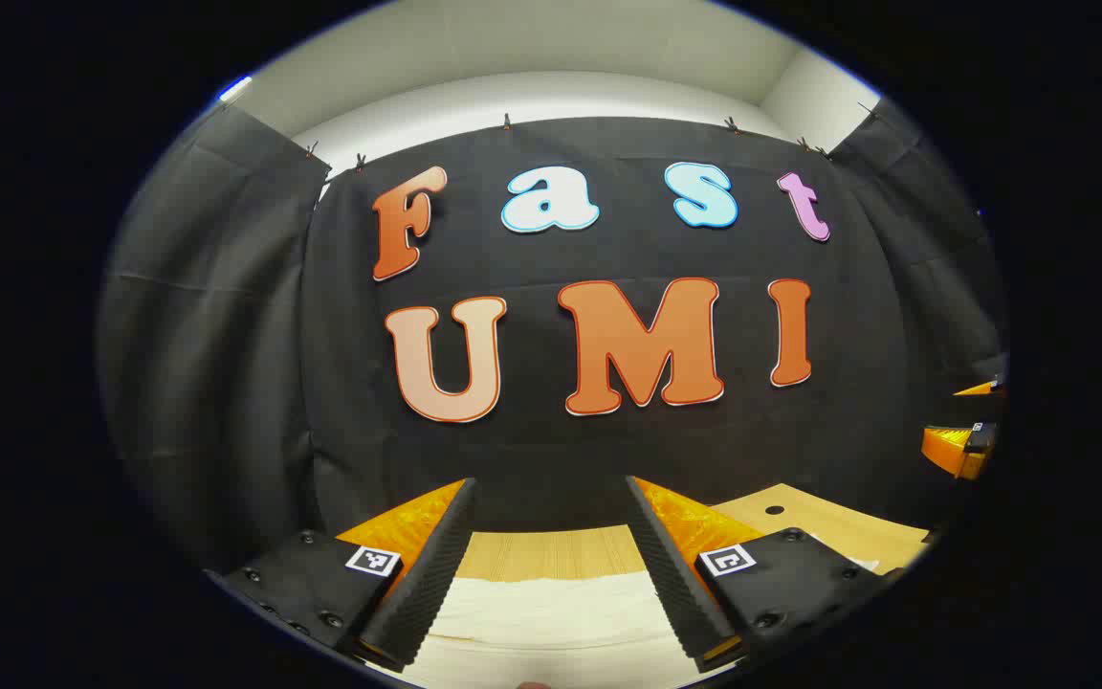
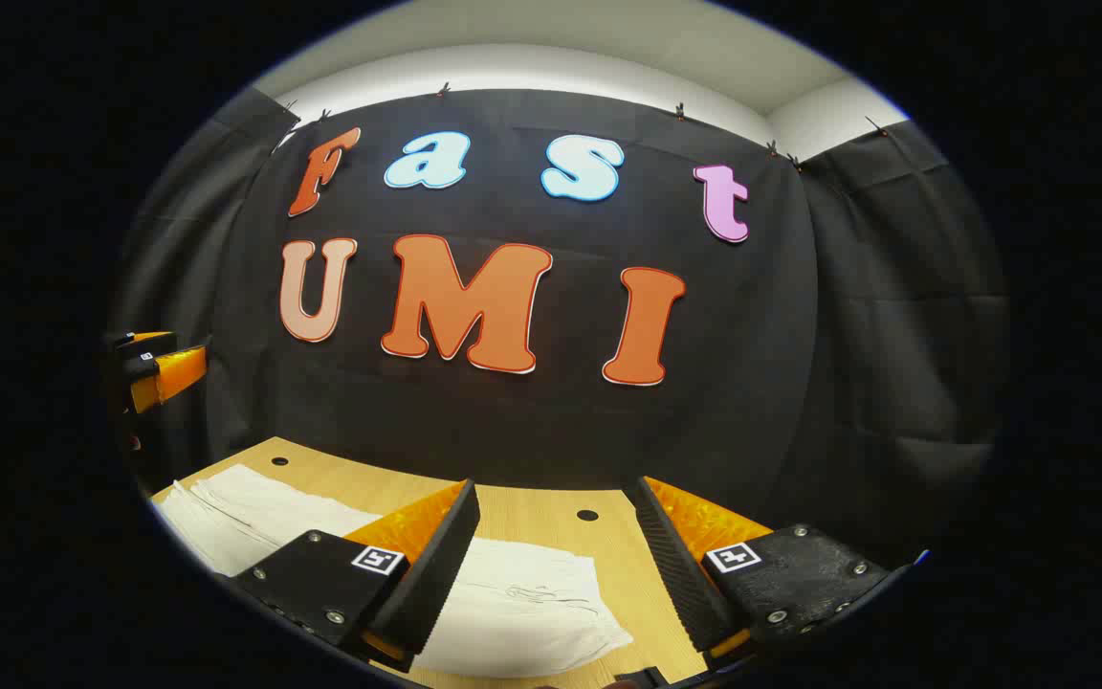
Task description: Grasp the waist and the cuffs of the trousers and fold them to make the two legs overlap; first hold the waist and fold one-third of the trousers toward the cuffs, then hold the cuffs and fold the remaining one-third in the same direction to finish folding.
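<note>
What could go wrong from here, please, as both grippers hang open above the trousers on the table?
1. The trousers end close to the table's near edge in the right gripper view; a pull could likely drag cloth off.
2. The cloth shows wrinkles and layered edges, so the right gripper might pinch only one layer.
3. The left gripper sees just a flat patch between its fingers, so it may grasp mid-cloth rather than an end.

A light wooden desk [image 2: 532,512] with small round holes [image 2: 587,515] stood before the booth's black cloth wall [image 2: 532,421]; small clips [image 1: 507,122] pinned the cloth's top edge beneath a white wall [image 1: 532,91].
</note>
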The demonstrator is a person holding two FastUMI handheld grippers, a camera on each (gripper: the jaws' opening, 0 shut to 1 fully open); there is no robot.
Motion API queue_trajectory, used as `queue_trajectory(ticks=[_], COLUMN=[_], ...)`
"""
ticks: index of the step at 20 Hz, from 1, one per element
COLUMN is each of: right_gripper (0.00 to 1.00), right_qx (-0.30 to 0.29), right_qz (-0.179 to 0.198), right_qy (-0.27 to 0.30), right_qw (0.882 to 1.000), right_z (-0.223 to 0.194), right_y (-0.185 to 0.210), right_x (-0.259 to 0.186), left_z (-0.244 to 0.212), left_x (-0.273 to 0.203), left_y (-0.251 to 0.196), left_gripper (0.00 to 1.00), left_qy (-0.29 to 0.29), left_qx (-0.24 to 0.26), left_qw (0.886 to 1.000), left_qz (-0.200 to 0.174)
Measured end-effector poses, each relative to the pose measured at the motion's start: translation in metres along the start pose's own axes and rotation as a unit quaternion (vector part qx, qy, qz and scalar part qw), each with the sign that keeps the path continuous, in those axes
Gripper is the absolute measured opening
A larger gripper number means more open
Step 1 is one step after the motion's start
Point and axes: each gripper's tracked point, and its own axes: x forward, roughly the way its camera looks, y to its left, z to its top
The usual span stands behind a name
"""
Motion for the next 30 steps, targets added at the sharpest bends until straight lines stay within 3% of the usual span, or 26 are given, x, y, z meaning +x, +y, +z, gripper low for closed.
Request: queue_trajectory(ticks=[8, 17, 24, 30], right_gripper=[0.99, 0.99, 0.99, 0.99], right_qx=[0.002, 0.02, 0.036, 0.041], right_qz=[0.009, 0.012, 0.018, 0.022], right_qy=[-0.001, 0.016, 0.075, 0.137], right_qw=[1.0, 1.0, 0.996, 0.989], right_z=[-0.007, -0.019, -0.062, -0.098], right_y=[-0.004, -0.016, -0.035, -0.038], right_x=[0.006, 0.012, 0.016, 0.021], left_z=[0.0, -0.006, -0.05, -0.103], left_x=[-0.003, -0.008, -0.018, -0.033], left_y=[-0.02, -0.008, 0.029, 0.079], left_gripper=[0.99, 1.0, 1.0, 1.0], left_qy=[-0.005, 0.003, 0.076, 0.157], left_qx=[0.008, 0.019, 0.01, -0.019], left_qw=[1.0, 0.999, 0.993, 0.977], left_qz=[-0.002, 0.029, 0.088, 0.144])
